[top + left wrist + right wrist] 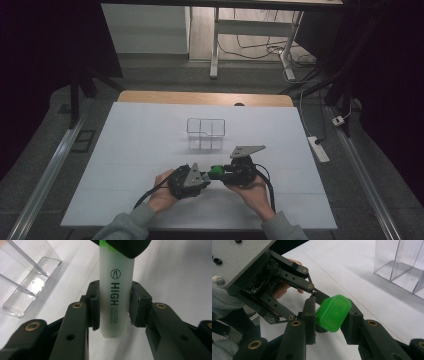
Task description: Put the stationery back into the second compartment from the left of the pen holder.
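our left gripper (202, 176) and right gripper (220, 171) meet tip to tip at table level, both hands low, both jaws clamped.

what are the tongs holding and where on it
Both hold one highlighter: the left tongs clamp its pale barrel near the tail end, the right tongs clamp its green cap.

Beyond the left gripper (113, 307) jaws, the highlighter (115, 287) cap end is covered by the right gripper's jaw and cut off at the top edge. Small print under its lettering is illegible. Beside the jaws, the clear organizer (30, 282) is cropped by the frame edge.
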`<action>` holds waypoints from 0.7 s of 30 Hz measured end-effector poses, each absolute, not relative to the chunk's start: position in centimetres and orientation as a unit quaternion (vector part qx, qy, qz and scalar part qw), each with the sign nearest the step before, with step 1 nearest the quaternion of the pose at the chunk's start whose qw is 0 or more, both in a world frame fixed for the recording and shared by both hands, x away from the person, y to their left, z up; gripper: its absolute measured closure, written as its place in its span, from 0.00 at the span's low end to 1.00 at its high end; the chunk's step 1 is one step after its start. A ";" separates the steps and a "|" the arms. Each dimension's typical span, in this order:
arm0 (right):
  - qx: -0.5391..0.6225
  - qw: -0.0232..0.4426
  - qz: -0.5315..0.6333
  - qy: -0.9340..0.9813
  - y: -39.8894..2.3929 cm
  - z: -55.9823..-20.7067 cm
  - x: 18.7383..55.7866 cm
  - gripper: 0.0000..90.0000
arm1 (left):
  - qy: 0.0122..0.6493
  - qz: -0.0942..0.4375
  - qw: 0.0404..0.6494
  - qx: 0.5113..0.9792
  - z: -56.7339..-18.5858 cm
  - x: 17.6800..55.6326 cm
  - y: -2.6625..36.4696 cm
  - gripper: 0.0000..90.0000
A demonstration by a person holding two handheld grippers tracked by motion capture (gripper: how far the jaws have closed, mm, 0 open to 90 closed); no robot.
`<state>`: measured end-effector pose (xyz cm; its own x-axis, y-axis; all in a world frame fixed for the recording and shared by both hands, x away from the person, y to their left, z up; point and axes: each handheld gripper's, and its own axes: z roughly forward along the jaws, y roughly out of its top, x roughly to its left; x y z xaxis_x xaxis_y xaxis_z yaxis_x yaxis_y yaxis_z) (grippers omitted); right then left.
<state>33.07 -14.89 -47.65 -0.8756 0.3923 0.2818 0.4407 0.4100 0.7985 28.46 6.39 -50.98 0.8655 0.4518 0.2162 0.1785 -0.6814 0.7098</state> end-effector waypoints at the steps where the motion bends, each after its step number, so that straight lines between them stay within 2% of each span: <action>1: -0.247 0.026 -0.483 -0.839 -14.9 -47.6 33.1 0.76 | 0.176 0.189 0.359 0.897 -51.0 28.5 6.4 0.72; 5: -0.240 0.019 -0.482 -0.842 -14.8 -47.5 32.9 0.77 | 0.182 0.181 0.364 0.896 -51.0 28.7 6.5 0.70; 13: -0.244 -0.001 -0.487 -0.838 -15.2 -47.3 33.0 0.77 | 0.200 0.165 0.370 0.892 -50.8 29.2 7.2 0.53; 21: -0.250 -0.017 -0.501 -0.828 -16.1 -46.8 33.1 0.77 | 0.214 0.150 0.376 0.889 -50.4 29.6 8.1 0.44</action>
<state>33.07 -16.13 -46.79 -0.8745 0.4306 0.2232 0.3975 0.3725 0.8386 29.55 8.13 -50.42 0.8632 0.4938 0.1049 0.2685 -0.6251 0.7329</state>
